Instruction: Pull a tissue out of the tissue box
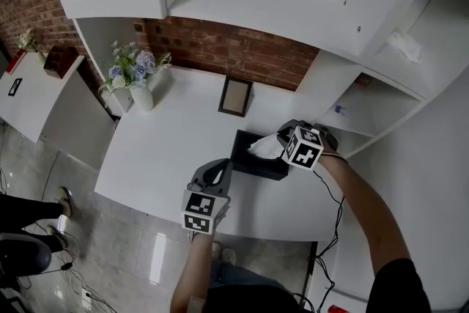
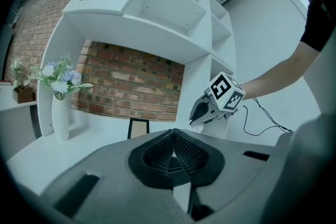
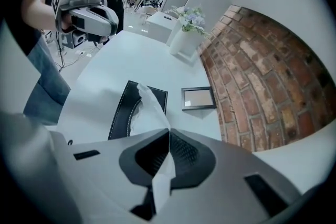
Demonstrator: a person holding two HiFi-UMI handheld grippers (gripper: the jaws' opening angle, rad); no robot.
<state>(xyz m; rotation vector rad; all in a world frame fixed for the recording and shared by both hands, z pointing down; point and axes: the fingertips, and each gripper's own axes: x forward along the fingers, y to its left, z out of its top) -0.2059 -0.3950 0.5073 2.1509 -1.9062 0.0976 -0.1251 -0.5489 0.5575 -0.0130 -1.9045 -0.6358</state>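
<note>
Nearest, at the front edge of the table (image 1: 161, 150): left gripper (image 1: 220, 167), jaws pressed together, nothing between them, held about level, just left of the tissue box (image 1: 258, 163). Over to the right and a touch farther: right gripper (image 1: 282, 139), angled steeply down over the box, jaws clamped tight on a white tissue (image 3: 153, 107). Tissue drawn up out of the black box's slot, lower end down in the opening. Beyond the box, a small picture frame (image 1: 236, 97) near the brick wall (image 1: 242, 51). Far left, a white vase of flowers (image 1: 138, 84).
</note>
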